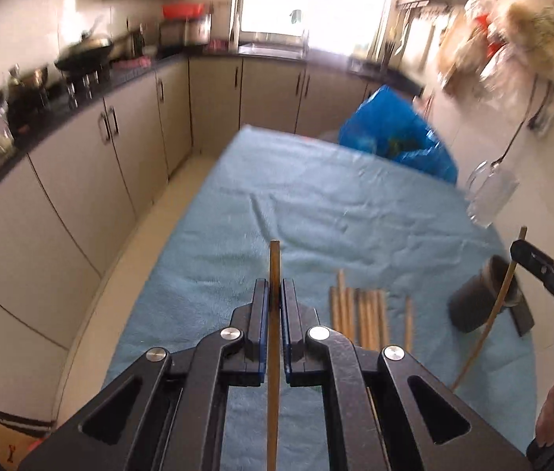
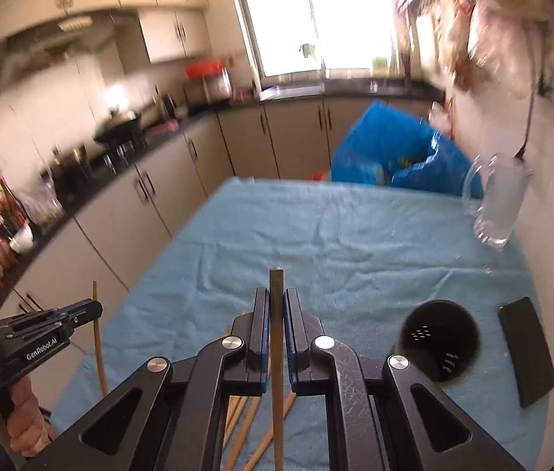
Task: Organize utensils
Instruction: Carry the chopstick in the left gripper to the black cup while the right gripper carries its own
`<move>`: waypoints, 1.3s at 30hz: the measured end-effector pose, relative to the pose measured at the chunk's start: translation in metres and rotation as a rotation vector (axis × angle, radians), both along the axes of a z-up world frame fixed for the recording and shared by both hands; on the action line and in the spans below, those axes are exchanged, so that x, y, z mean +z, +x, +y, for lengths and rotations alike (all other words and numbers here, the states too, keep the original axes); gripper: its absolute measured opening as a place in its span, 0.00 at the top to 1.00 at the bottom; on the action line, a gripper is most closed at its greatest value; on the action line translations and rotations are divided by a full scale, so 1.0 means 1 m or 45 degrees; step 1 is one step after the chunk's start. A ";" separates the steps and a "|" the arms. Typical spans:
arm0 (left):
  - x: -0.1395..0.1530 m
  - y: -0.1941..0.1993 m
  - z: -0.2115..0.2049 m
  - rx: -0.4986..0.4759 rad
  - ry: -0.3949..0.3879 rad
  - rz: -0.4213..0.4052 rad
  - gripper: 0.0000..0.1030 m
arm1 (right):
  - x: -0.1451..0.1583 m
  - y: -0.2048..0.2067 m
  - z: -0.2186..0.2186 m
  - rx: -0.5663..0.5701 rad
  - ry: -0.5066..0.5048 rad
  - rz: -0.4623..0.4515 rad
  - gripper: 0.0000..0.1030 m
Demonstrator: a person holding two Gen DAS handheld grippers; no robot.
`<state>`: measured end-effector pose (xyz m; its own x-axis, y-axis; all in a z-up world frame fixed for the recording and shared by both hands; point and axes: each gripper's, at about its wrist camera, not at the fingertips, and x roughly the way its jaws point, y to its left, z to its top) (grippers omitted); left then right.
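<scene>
Nearest the left wrist camera, the left gripper (image 1: 275,294) has its fingers clenched on one chopstick (image 1: 274,337), whose long axis runs straight ahead along the fingers, tip poking out beyond them and lifted above the desk (image 1: 316,212). The right gripper (image 2: 276,310) likewise grasps a single chopstick (image 2: 276,353) between clamped fingers, pointing forward the same way. Just past the left gripper, a loose bundle of chopsticks (image 1: 359,314) lies flat on the blue cloth, roughly eight side by side with one more a little apart, their lengths running away from the camera. To the right of them stands one dark round holder (image 2: 439,339), mouth open and perforated inside, with one black flat slab (image 2: 526,349) just beside it. Farther on sits one clear glass mug (image 2: 498,204) near the desk's right edge, and behind it one blue plastic bag (image 2: 386,145). Nothing lies between the grippers and the holder.
</scene>
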<state>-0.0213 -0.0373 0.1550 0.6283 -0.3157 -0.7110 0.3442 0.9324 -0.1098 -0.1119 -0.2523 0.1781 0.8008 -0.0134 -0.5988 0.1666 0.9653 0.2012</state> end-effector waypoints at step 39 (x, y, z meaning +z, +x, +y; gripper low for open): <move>0.128 -0.059 -0.119 -0.304 -0.082 -0.129 0.95 | 0.072 -0.118 -0.108 -0.319 0.171 -0.418 0.92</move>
<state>-0.0806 -0.1564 0.2831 0.5974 -0.5061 -0.6221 0.5660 0.8156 -0.1199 -0.2298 -0.3606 0.2505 0.9311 -0.1711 -0.3222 0.2986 0.8648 0.4038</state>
